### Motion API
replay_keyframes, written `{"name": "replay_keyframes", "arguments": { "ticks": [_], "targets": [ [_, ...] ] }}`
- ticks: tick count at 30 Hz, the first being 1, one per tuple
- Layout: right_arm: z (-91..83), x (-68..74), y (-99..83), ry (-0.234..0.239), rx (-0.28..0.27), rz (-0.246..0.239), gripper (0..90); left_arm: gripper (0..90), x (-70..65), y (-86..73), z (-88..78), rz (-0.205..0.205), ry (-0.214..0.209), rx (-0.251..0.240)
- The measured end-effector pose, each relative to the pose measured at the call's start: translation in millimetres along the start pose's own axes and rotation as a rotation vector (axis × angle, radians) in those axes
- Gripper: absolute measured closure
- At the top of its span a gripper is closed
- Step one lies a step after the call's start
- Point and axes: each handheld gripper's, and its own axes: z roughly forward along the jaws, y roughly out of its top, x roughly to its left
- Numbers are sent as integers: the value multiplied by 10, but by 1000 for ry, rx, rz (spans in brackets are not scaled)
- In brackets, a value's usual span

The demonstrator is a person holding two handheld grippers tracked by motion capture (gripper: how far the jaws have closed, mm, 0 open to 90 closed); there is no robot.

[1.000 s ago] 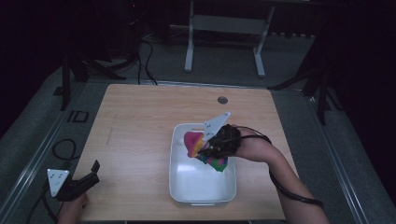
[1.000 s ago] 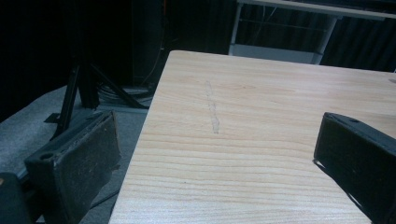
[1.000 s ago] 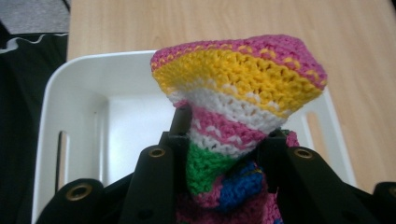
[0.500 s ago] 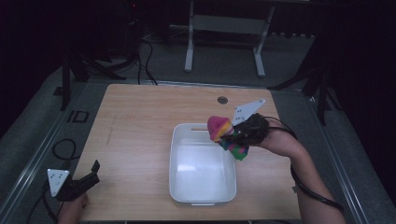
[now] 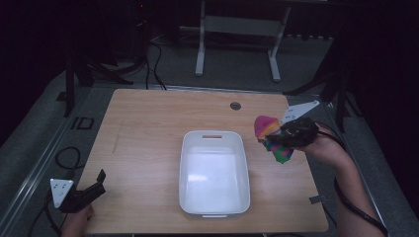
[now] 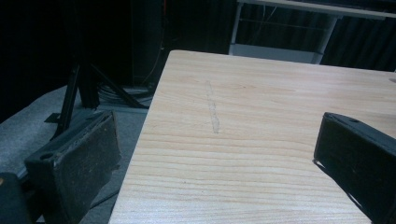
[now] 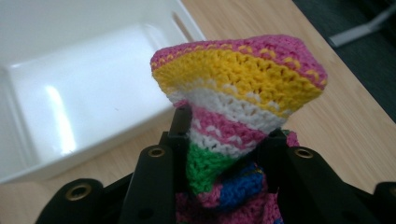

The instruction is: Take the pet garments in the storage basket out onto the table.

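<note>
One crocheted cloth point(image 5: 273, 139) is clamped in my right gripper point(image 5: 295, 134), jaws closed tight on it; it has come out of the white tub point(image 5: 214, 174) and now hangs right of it, over the worktop point(image 5: 148, 128). One tub, two grippers. My left gripper point(image 5: 81, 195) stays at the near-left edge, jaws spread wide, holding nothing.

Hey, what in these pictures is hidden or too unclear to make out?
- Crochet piece: its lower end is hidden behind the jaws in the right gripper view, so its full shape is unclear.
- Left hand: cut off by the high view's bottom edge.
- Round mark on the table: too small to identify.
</note>
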Motion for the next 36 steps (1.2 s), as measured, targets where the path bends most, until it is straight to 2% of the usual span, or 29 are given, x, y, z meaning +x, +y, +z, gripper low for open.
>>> {"name": "replay_keyframes", "arguments": {
  "ticks": [5,10,12,19,28,36],
  "targets": [
    [-64,-124,-194,-43,2,62,668,9,-2,0,1,1,0,1],
    [32,-213,-352,-59,15,114,667,9,-2,0,0,2,0,1],
    [102,-233,-408,-69,18,129,666,9,-1,0,1,1,-1,0],
    [406,-261,-587,-54,27,179,665,9,0,0,0,0,-2,0],
    [813,-216,-753,-41,33,229,664,10,-1,0,-1,2,-2,0],
    [1103,-181,-841,-30,40,267,662,9,-1,0,-1,2,-4,-1]
  ]
}}
